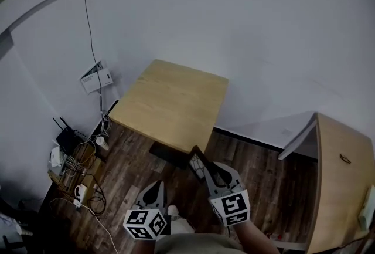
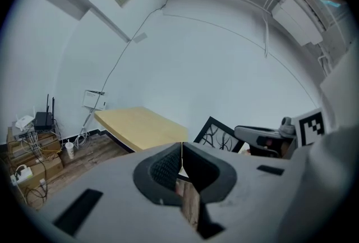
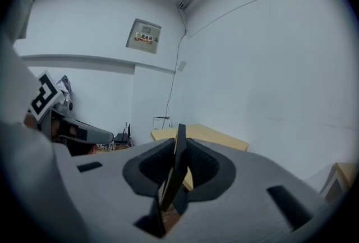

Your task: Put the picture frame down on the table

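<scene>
The right gripper (image 3: 178, 164) has its fingers pinched on the picture frame (image 1: 197, 163), held edge-on just short of the bench (image 1: 170, 103). The left gripper (image 2: 181, 162), nearer the person, is closed on nothing. With so slim a hold, the frame may swivel or slip.

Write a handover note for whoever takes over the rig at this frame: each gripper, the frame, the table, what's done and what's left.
Left gripper: jaws together, nothing between them.
Right gripper: shut on the edge of the dark picture frame, which sticks up out of the jaws.
Table: ahead, against the wall; both grippers are short of it, over the wooden floor.
Done: frame is in grip.
Left: carry it over the tabletop, lower it, open the right jaws.
</scene>
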{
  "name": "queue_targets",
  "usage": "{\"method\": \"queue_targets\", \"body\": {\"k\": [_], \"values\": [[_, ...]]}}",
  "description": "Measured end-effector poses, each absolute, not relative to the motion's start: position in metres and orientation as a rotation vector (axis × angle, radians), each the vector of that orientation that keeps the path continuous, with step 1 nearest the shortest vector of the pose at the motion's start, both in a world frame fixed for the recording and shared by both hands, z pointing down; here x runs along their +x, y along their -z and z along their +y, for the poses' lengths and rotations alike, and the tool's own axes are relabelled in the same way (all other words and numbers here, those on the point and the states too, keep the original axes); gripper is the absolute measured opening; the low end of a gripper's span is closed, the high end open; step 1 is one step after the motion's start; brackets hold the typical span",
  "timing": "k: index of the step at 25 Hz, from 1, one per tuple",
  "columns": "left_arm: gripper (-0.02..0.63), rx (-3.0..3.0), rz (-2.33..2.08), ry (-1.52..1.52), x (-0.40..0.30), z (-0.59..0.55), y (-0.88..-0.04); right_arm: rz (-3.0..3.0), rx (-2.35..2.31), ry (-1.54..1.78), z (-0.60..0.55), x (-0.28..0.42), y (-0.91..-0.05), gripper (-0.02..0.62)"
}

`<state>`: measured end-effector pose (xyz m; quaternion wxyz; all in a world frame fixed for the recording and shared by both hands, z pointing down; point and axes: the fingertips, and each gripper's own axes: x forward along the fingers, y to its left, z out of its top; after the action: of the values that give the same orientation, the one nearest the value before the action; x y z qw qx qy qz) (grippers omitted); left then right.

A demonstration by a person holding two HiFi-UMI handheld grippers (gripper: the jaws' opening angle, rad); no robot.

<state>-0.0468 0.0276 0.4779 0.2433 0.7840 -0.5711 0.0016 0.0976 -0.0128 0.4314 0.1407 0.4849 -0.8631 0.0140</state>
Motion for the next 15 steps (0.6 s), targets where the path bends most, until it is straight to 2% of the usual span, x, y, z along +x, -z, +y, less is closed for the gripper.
{"method": "queue_targets", "body": {"k": [15], "values": [[0.005,2.17,-1.483,-0.003,-0.104,-0.082,-0.485,-2.433,1.449,-0.044,-0.115,0.042,-0.434,0.06]]}}
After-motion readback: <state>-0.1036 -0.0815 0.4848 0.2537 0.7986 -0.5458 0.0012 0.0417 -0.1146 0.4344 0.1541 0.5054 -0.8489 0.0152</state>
